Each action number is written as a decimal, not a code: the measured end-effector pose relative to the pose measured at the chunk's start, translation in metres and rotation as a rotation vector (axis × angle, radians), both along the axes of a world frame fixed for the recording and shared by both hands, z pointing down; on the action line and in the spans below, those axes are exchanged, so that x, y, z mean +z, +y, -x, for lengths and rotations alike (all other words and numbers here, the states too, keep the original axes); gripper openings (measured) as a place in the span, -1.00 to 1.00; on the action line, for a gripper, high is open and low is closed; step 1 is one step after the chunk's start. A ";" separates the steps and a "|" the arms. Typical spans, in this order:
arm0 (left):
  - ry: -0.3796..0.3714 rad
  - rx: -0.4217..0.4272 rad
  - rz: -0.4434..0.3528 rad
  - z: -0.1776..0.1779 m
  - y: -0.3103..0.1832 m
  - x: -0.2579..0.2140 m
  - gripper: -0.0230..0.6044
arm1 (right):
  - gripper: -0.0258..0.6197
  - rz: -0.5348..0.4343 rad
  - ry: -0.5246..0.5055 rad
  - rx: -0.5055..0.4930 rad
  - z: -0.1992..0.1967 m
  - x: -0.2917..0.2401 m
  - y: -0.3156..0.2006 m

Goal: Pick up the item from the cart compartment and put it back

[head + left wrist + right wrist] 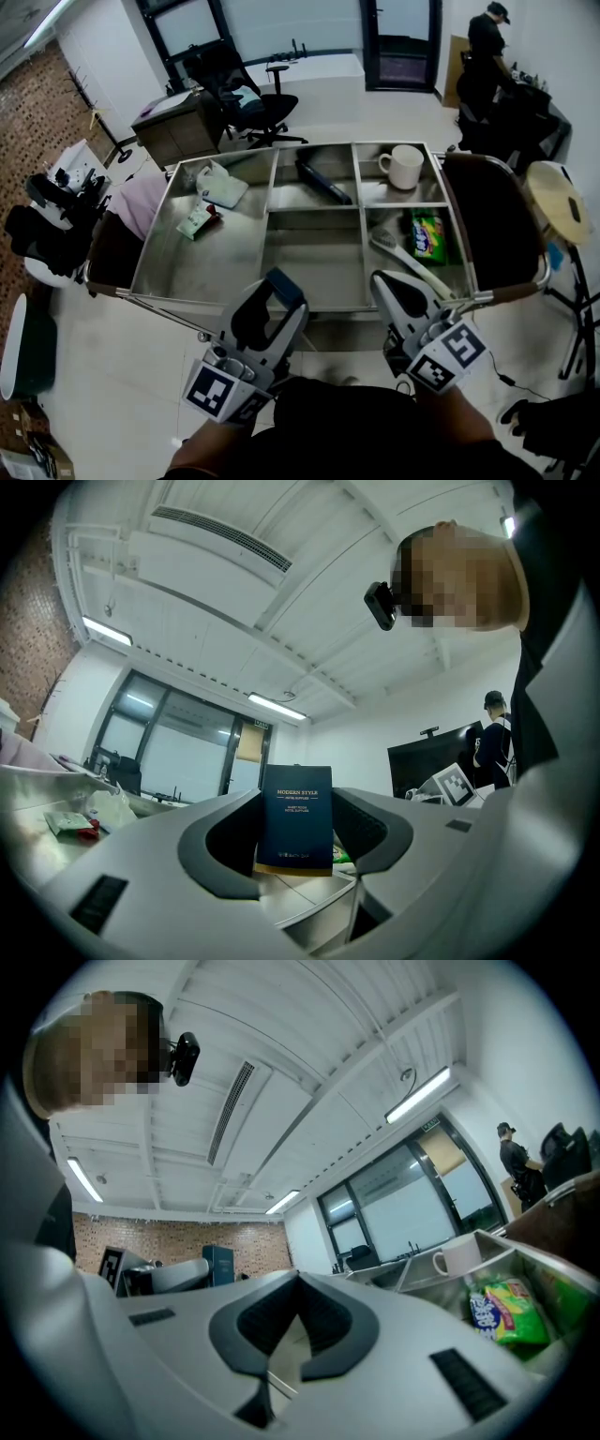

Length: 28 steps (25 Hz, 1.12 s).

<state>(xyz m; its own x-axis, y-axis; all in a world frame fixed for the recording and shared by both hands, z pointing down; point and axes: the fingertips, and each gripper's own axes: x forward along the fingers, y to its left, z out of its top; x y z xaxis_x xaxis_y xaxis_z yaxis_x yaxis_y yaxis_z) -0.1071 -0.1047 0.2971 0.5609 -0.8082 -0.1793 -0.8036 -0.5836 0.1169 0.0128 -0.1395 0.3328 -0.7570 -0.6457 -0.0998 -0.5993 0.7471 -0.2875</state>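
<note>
A dark blue box (296, 817) with gold print stands upright between the jaws of my left gripper (296, 834), which is shut on it. In the head view the box (286, 284) and the left gripper (279, 298) hover over the front rim of the steel cart (187, 272), just above its middle compartment. My right gripper (398, 286) hangs by the front right corner, its tips together with nothing between them. In the right gripper view its jaws (298, 1281) meet at the tip, and the blue box (217, 1265) shows at the left.
The cart holds a white mug (405, 166), a dark flat item (323, 181), a green snack packet (428, 234), a white bag (220, 183) and a small packet (197, 222). A round stool (556, 202) stands right. A person (486, 47) stands at the back.
</note>
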 end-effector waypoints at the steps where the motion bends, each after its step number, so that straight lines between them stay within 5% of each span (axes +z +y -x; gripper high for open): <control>1: -0.005 -0.001 0.000 0.000 0.000 0.000 -0.19 | -0.87 0.000 0.000 -0.001 0.000 0.000 0.000; 18: -0.113 -0.069 -0.052 0.013 -0.023 -0.024 -0.19 | -0.87 -0.003 0.000 -0.002 0.000 -0.001 0.002; 28: -0.240 -0.079 0.039 0.005 -0.064 -0.010 -0.19 | -0.87 -0.007 -0.005 0.017 -0.006 -0.002 0.003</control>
